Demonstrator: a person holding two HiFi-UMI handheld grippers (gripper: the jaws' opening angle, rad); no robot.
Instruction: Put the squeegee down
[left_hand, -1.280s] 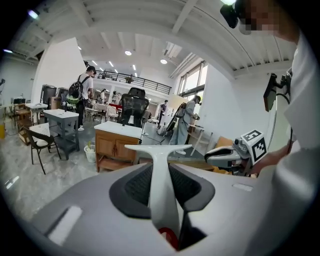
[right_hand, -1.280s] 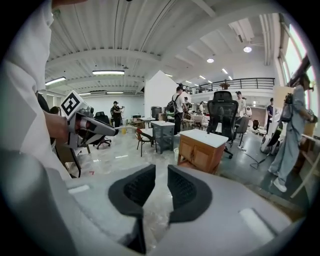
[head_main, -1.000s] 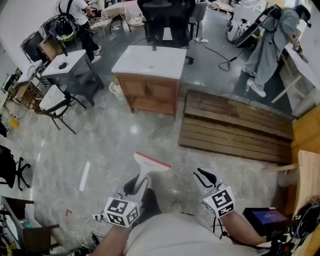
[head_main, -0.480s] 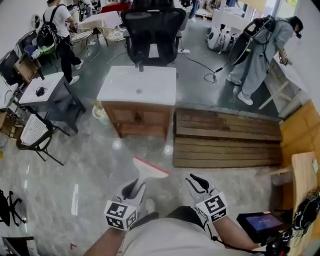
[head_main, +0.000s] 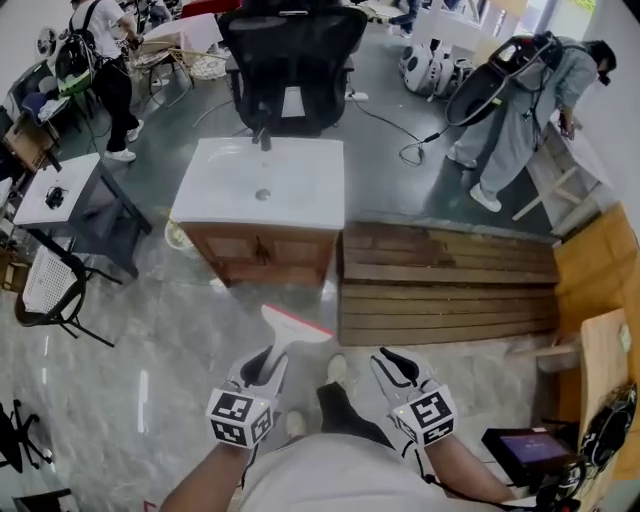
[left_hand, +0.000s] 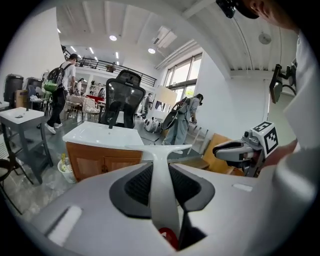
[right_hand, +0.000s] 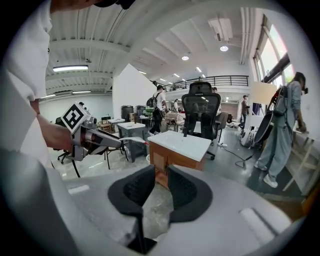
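Observation:
The squeegee (head_main: 290, 331) has a white handle and a wide blade with a red edge. My left gripper (head_main: 262, 368) is shut on its handle (left_hand: 162, 195), and the blade (left_hand: 160, 148) sticks out ahead, above the floor. It points toward a wooden cabinet with a white sink top (head_main: 262, 180). Beside it, my right gripper (head_main: 392, 366) holds nothing. Its jaws stand a narrow gap apart, with floor showing between them in the right gripper view (right_hand: 161, 182). Each gripper shows in the other's view: the left gripper (right_hand: 95, 140) and the right gripper (left_hand: 245, 150).
A black office chair (head_main: 290, 60) stands behind the sink cabinet. A wooden pallet (head_main: 450, 285) lies on the floor to the right. A grey side table (head_main: 60, 200) and a mesh chair (head_main: 45, 285) are at the left. People stand at the far left and right (head_main: 520, 110).
Both grippers have travelled forward over the floor with the person, so the sink cabinet and pallet are closer. The squeegee stays in the left gripper's grip.

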